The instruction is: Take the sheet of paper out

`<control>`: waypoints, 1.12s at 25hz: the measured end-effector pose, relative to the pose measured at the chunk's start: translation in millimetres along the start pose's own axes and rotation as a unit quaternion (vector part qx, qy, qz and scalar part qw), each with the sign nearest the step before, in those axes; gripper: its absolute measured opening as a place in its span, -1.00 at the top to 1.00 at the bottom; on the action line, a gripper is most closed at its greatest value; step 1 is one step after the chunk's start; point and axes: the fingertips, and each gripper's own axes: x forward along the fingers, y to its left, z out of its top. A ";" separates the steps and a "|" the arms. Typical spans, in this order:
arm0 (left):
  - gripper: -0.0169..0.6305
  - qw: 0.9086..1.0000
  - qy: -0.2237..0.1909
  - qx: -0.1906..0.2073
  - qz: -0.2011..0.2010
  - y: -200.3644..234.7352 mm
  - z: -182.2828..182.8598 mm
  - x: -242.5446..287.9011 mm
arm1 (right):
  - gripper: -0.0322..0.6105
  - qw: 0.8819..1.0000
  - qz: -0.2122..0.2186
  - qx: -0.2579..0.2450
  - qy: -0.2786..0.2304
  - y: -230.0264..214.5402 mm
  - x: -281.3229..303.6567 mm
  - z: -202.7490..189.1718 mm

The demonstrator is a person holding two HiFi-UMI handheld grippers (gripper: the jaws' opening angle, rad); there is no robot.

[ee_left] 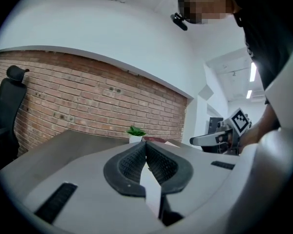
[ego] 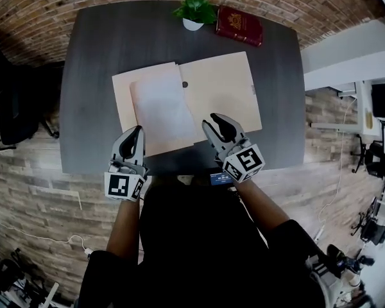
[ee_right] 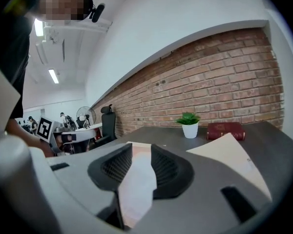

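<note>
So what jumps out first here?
An open tan folder lies in the middle of the dark table, a white sheet on its left half. The left gripper and right gripper hang at its near edge; a potted plant and red book sit at the far edge.

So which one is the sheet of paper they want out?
Find the dark table and the tan folder lying open on it. The sheet of paper lies slightly askew on the folder's left half. It is whitish and plain, paler than the tan card beneath it.

No text or label can be read.
</note>
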 end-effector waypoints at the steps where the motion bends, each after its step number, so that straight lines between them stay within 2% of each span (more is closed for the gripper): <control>1: 0.96 1.000 0.002 0.004 -0.007 5.9 -0.4 3.8 | 0.52 1.000 -0.005 0.002 0.007 -0.6 9.9 -1.5; 5: 0.96 0.999 0.011 0.018 -0.029 25.7 -7.2 18.6 | 0.52 0.999 -0.020 0.000 0.038 -6.2 44.9 -12.9; 13: 0.96 0.999 0.029 -0.004 -0.035 42.6 -28.6 43.0 | 0.52 0.992 -0.041 0.025 0.114 -38.1 91.4 -61.8; 16: 0.96 0.999 0.022 -0.019 -0.035 45.8 -27.2 47.5 | 0.52 0.988 -0.039 0.036 0.147 -45.3 108.5 -84.9; 21: 0.96 0.999 0.029 -0.011 -0.033 48.3 -35.7 54.4 | 0.52 0.979 -0.030 0.043 0.199 -50.9 129.1 -113.7; 28: 0.96 0.999 0.022 -0.002 -0.036 49.4 -28.0 61.0 | 0.52 0.963 -0.032 0.034 0.265 -53.8 146.8 -142.5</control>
